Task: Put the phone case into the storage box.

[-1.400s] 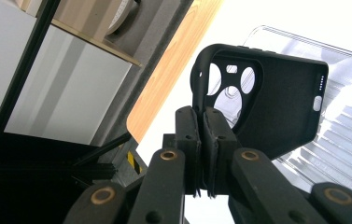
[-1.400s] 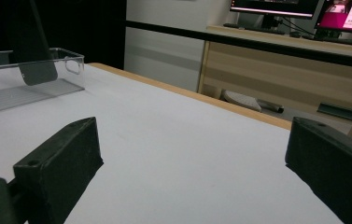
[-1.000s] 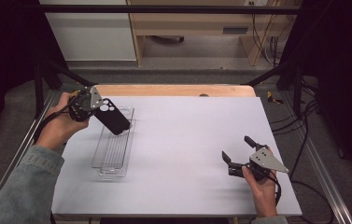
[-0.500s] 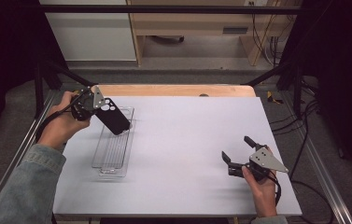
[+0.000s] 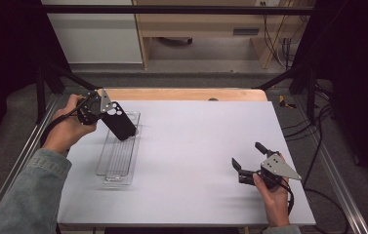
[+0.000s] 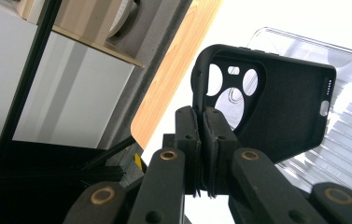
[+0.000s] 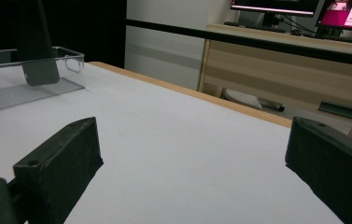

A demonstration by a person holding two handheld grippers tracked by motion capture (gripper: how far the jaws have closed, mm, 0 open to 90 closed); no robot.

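A black phone case [image 5: 119, 124] with camera cut-outs hangs tilted over the far end of a clear ribbed plastic tray [image 5: 118, 161] at the table's left. My left gripper [image 5: 104, 113] is shut on the case's edge near the cut-outs. In the left gripper view the two jaws [image 6: 200, 114] pinch the rim of the case [image 6: 285, 112] above the tray [image 6: 351, 130]. My right gripper [image 5: 246, 154] rests low at the table's right front, open, with nothing between its jaws [image 7: 192, 140]. From there the case [image 7: 36, 46] dips into the tray [image 7: 5, 88].
The white table top [image 5: 196, 136] has a wooden strip [image 5: 181, 94] along its far edge. Black frame posts stand at the far corners. A wooden bench [image 7: 276, 70] with monitors lies beyond the table. Cables hang at the right side.
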